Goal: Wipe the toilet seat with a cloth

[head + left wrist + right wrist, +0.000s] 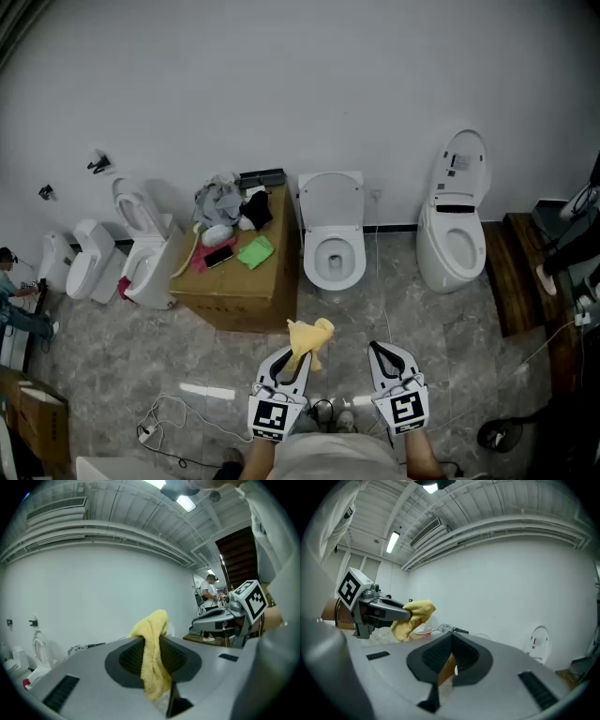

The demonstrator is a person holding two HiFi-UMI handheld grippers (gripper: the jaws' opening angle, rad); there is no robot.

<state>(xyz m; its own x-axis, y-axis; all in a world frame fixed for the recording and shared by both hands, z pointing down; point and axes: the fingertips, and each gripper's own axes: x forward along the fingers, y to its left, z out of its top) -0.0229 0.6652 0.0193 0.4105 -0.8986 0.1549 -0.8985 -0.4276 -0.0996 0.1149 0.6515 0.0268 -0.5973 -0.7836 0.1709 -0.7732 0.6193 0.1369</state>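
Head view: the yellow cloth point(310, 337) is seen pinched in the jaws of the left gripper point(302, 354), bunched just past their tips and held well above the floor point(112, 356). In the left gripper view the cloth point(152, 654) is clamped along the seam of the jaws. Its long axis runs along the left gripper point(151, 639), with a puff standing beyond the tips and a tail draped back between the pads. The jaws of the right gripper point(451, 640) are pressed together with nothing between them, and from there the cloth point(414, 616) is seen off to the left.

The coming move is judged to turn on one relation. The toilet point(335, 246) lies straight ahead of the cloth and well apart from it, against the wall point(281, 84). The left gripper is lined up with it more closely than the right gripper point(378, 349).

The lid point(331, 200) is raised against the wall, so the seat point(315, 259) is exposed. The seat's long axis runs away from the person, and its rounded front points back toward the grippers. A forward and downward reach is therefore judged to be needed.

A cardboard box point(246, 286) stands just left of the toilet, and a second toilet point(454, 230) stands further to the right.
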